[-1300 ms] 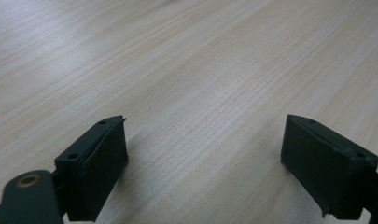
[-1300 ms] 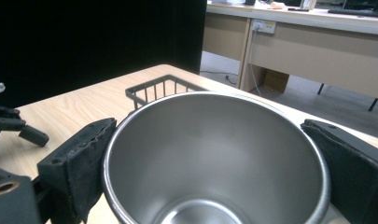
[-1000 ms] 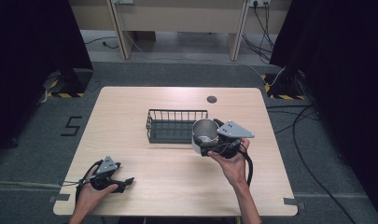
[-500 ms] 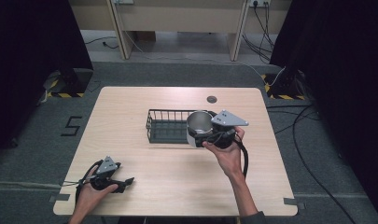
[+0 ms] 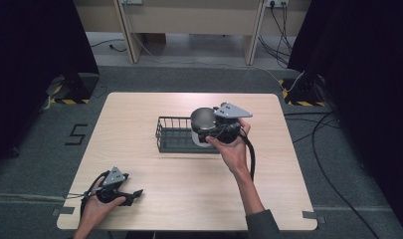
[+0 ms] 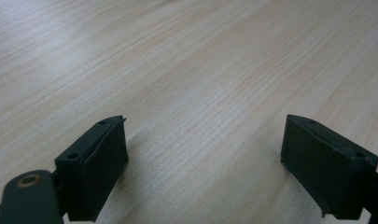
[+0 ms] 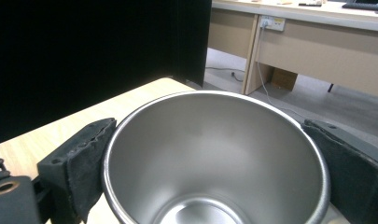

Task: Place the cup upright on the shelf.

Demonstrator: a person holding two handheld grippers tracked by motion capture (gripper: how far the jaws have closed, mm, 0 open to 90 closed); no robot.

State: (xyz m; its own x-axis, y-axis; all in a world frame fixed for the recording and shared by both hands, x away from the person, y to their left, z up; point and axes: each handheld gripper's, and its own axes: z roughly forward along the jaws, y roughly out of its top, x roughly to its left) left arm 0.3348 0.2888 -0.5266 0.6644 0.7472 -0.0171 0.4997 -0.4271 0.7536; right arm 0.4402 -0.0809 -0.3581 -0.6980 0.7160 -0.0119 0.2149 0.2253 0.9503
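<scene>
A shiny steel cup point(image 5: 203, 119) is held in the air over the right end of a black wire basket point(image 5: 173, 135) at the table's middle. My right gripper point(image 5: 212, 133) is shut on the cup, a jaw pressed on each side of its wall. In the right gripper view the cup point(image 7: 214, 158) opens toward the camera, empty inside, between the two black pads point(image 7: 81, 163). My left gripper point(image 5: 132, 195) rests near the table's front left corner, held by a hand. Its jaws stand wide apart over bare wood in the left gripper view point(image 6: 205, 163).
The light wooden table point(image 5: 139, 109) has a small dark round spot near its far edge. Desks point(image 5: 189, 15), cables and black curtains stand beyond the table. A black cable point(image 5: 251, 154) trails from the right gripper along the forearm.
The right gripper has carried the cup up and to the left, from beside the basket's right end to above it. The left gripper has stayed put.
</scene>
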